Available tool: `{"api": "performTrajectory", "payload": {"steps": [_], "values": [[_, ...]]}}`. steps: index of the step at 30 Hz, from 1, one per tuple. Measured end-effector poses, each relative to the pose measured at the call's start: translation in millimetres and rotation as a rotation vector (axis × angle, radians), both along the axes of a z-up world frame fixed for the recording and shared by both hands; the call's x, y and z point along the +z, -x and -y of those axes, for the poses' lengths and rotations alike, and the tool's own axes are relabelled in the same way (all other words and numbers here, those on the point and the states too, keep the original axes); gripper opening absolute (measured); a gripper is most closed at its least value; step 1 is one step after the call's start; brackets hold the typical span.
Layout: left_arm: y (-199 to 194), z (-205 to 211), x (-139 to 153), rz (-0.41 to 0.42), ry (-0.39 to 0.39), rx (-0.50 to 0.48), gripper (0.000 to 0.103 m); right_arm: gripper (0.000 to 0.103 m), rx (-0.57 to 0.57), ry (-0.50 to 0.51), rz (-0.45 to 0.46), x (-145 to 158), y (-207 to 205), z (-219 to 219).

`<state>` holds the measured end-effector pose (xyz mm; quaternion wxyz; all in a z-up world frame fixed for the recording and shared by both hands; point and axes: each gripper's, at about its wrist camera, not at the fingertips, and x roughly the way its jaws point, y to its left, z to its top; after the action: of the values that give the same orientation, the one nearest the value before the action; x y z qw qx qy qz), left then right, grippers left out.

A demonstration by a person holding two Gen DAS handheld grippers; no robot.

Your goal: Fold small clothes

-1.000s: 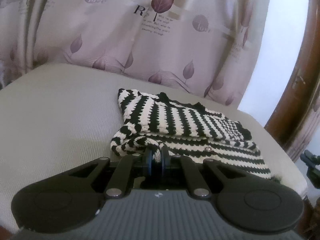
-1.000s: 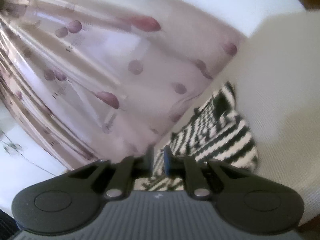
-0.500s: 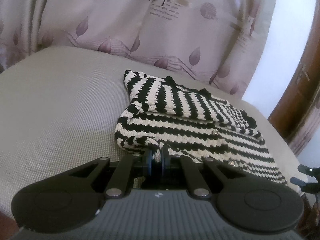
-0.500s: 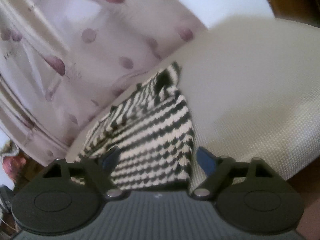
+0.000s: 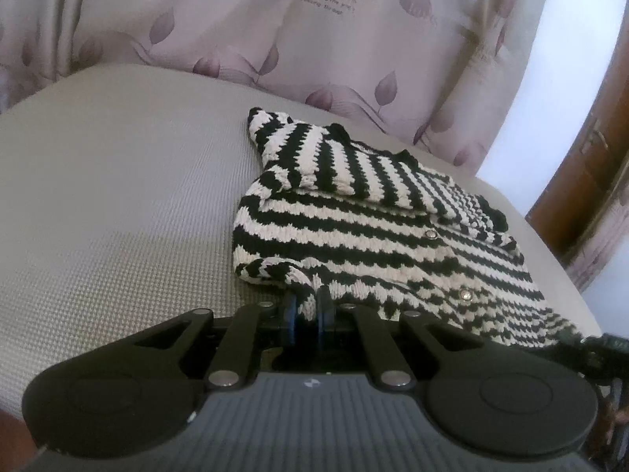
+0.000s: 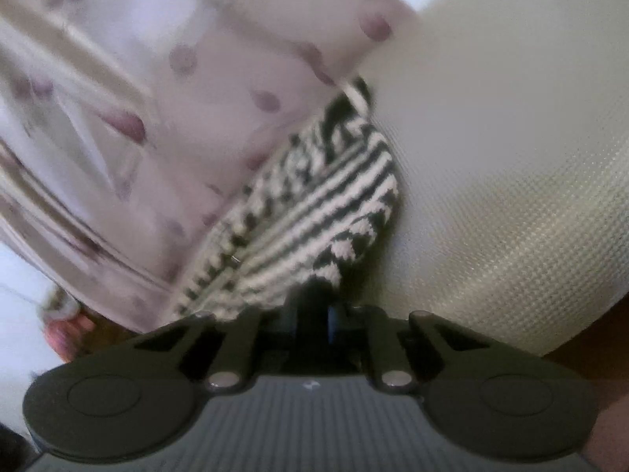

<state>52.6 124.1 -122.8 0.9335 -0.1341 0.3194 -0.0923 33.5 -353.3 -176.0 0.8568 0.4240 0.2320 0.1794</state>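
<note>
A grey woven table (image 5: 118, 204) before leaf-print curtains (image 5: 236, 19); both claws clamp the striped sweater (image 5: 373, 212).

sweater (image 5: 377, 228) on cushion (image 5: 118, 204) | curtain (image 5: 314, 31) behind | door (image 5: 589, 165) at right, left-wrist view

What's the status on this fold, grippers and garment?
Left gripper shut on black-and-white striped knit sweater. Right gripper shut on its edge. Nothing in the way.

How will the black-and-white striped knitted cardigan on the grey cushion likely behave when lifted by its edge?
The black-and-white striped knitted cardigan probably flops and drapes: it already lies in soft folds. Its chunky, textured knit likely grips well rather than slipping.
</note>
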Motion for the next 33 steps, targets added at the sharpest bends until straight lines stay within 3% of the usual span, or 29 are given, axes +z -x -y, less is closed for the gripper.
{"api": "performTrajectory", "payload": {"steps": [7, 13, 20, 26, 33], "values": [[-6.3, -5.7, 16.5, 0.051, 0.060, 0.047, 0.008, 0.012, 0.019, -0.183, 0.087, 30.6, -13.6, 10.0], [-21.4, 0.8, 43.7, 0.123, 0.080, 0.050, 0.008, 0.012, 0.018, -0.220, 0.150, 65.4, -47.0, 14.9], [-73.9, 16.0, 79.9, 0.218, 0.071, 0.093, 0.008, 0.012, -0.036, -0.244, 0.185, 95.0, -122.1, 33.2], [-143.8, 23.0, 90.3, 0.246, 0.057, 0.182, 0.008, 0.012, -0.109, -0.272, 0.151, 91.7, -195.4, 49.3], [-230.2, 27.9, 56.3, 0.138, 0.017, 0.246, 0.008, 0.012, -0.166, -0.258, 0.025, 49.4, -270.8, 49.6]]}}
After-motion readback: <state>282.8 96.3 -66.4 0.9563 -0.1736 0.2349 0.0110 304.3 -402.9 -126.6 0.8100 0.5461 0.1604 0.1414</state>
